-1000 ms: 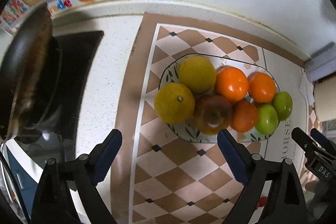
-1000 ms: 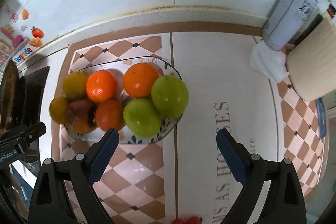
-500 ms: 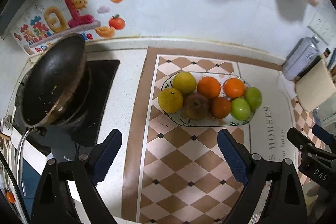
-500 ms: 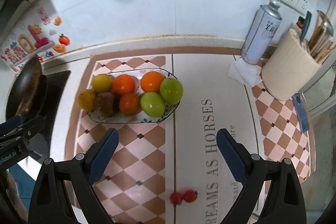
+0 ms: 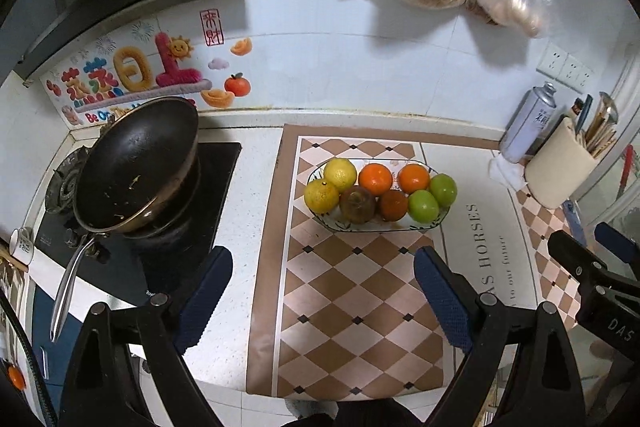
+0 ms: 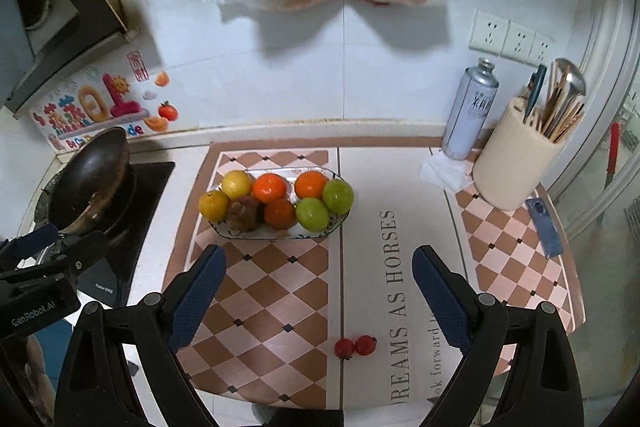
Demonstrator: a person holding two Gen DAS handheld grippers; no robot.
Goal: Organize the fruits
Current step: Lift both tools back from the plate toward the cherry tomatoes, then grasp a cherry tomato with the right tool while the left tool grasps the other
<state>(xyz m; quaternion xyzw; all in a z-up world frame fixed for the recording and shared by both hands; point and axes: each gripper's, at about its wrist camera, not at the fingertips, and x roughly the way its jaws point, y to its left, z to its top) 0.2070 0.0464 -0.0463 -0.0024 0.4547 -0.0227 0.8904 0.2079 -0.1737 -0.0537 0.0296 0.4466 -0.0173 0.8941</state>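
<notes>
Jaws of both my left gripper [image 5: 322, 291] and right gripper [image 6: 318, 291] gape wide and empty above the bench, so reaching for the 2 cherry tomatoes [image 6: 355, 346], well short of the heaped fruit plate [image 6: 256, 233], risks them rolling off.

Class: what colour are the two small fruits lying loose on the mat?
Red; the two small fruits show best in the right wrist view.

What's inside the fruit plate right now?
The plate holds two yellow citrus, three oranges, two green apples and one brownish fruit. Anything beneath them is hidden.
</notes>
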